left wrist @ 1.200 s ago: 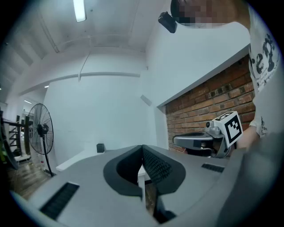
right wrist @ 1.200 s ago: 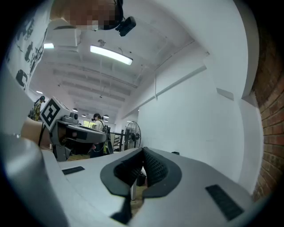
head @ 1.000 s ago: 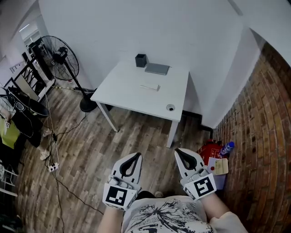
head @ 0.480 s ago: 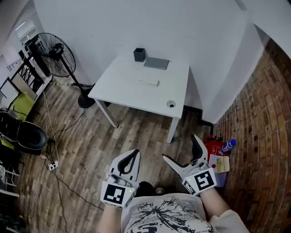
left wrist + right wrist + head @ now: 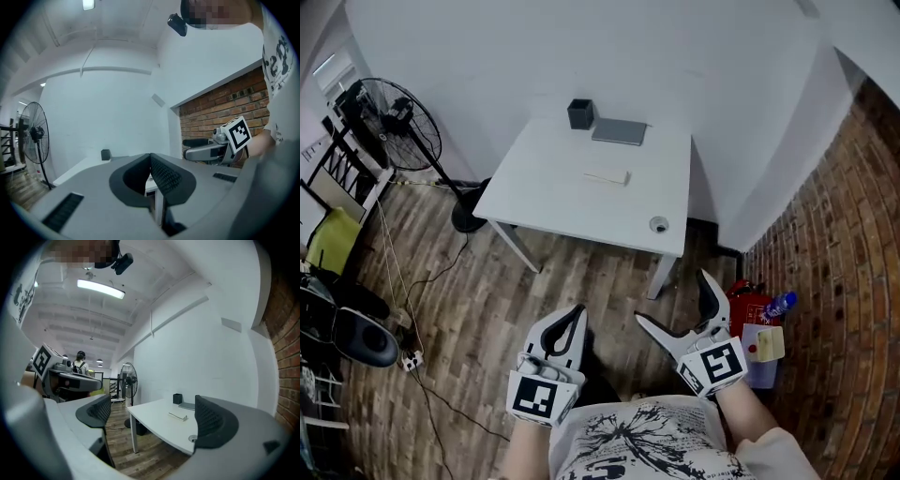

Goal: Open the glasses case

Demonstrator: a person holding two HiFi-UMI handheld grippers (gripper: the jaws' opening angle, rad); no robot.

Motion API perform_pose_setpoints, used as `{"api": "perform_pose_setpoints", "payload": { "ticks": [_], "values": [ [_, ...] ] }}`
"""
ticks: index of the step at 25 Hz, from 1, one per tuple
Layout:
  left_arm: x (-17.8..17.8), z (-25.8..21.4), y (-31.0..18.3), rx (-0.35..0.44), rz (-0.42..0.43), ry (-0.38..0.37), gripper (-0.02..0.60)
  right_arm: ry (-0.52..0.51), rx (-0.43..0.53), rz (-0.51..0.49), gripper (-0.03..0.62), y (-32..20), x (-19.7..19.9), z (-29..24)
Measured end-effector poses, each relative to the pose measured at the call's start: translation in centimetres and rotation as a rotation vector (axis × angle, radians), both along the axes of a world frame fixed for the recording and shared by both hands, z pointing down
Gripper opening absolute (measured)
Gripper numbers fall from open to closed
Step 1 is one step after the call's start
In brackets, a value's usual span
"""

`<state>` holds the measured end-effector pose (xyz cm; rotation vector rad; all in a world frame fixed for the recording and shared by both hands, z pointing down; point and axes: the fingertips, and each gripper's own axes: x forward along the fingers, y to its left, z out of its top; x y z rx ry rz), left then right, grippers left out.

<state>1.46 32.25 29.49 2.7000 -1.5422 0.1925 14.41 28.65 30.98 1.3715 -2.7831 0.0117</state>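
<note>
The right hand-held gripper, shut before, is opening wide, empty; the left hand-held gripper stays closed, empty; glasses case at 12 o'clock.

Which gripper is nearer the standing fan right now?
Left. The left gripper sits on the side toward the fan; the right gripper, jaws opening with nothing between them, is farther off, beside the brick wall.

Right claw — shut a second ago — is opening, nothing between; table seemingly nearer.

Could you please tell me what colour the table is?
The table is white; clearest in the head view.
</note>
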Motion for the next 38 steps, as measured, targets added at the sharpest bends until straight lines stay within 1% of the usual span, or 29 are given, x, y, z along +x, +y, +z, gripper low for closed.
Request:
{"api": "perform_pose_setpoints", "payload": {
  "ticks": [3,6,7,9,11,12,15,16,20,22,25,28,30,32,33,36,38],
  "values": [
    [-2.0,-0.3,-4.6,0.033,0.031,0.025,0.014,0.006,0.002,0.028,0.565,-4.1,-2.3,0.3],
    [-4.7,-0.7,-10.0,0.046,0.074,0.057,0.012,0.001,-0.023,0.078,0.557,-9.1,-4.9,0.5],
    [-5.8,-0.6,-11.9,0.038,0.093,0.059,0.013,-0.003,-0.034,0.099,0.557,-10.8,-5.8,0.5],
    [-8.1,0.3,-15.4,-0.006,0.131,0.018,0.013,0.000,-0.046,0.139,0.555,-14.3,-7.6,0.4],
    [-10.3,0.7,-19.0,-0.027,0.163,-0.013,0.013,0.012,-0.051,0.168,0.554,-17.7,-9.4,0.4],
    [-11.2,0.4,-20.7,-0.018,0.177,-0.011,0.012,0.017,-0.054,0.181,0.554,-19.2,-10.3,0.4],
    [-13.2,-1.5,-25.6,0.062,0.217,0.035,0.014,0.027,-0.066,0.222,0.554,-23.0,-12.7,0.5],
    [-13.8,-1.6,-27.0,0.070,0.230,0.033,0.012,0.030,-0.071,0.238,0.554,-24.2,-13.3,0.5],
    [-15.8,-0.5,-31.9,0.049,0.278,0.012,0.013,0.046,-0.113,0.285,0.551,-28.5,-15.7,1.2],
    [-16.1,0.4,-34.0,0.034,0.301,0.011,0.014,0.074,-0.149,0.290,0.551,-30.3,-16.4,2.3],
    [-15.6,2.1,-36.4,0.006,0.339,0.008,0.012,0.121,-0.207,0.291,0.551,-32.6,-16.6,4.2],
    [-14.5,4.2,-38.5,-0.031,0.369,-0.025,0.012,0.150,-0.251,0.286,0.546,-35.0,-15.9,6.4],
    [-13.5,5.2,-40.2,-0.021,0.380,-0.016,0.014,0.160,-0.287,0.276,0.543,-36.8,-15.1,8.0],
    [-12.4,6.4,-42.0,-0.019,0.391,-0.027,0.014,0.172,-0.327,0.267,0.538,-38.8,-14.1,9.4],
    [-11.9,7.2,-42.9,-0.033,0.395,-0.040,0.013,0.179,-0.347,0.262,0.534,-39.8,-13.6,10.2],
    [-10.6,10.2,-45.1,-0.119,0.414,-0.097,0.014,0.220,-0.401,0.235,0.515,-43.0,-12.3,12.4],
    [-9.6,12.0,-46.8,-0.149,0.426,-0.114,0.013,0.262,-0.435,0.206,0.508,-45.1,-11.5,14.2]
  ]
}}
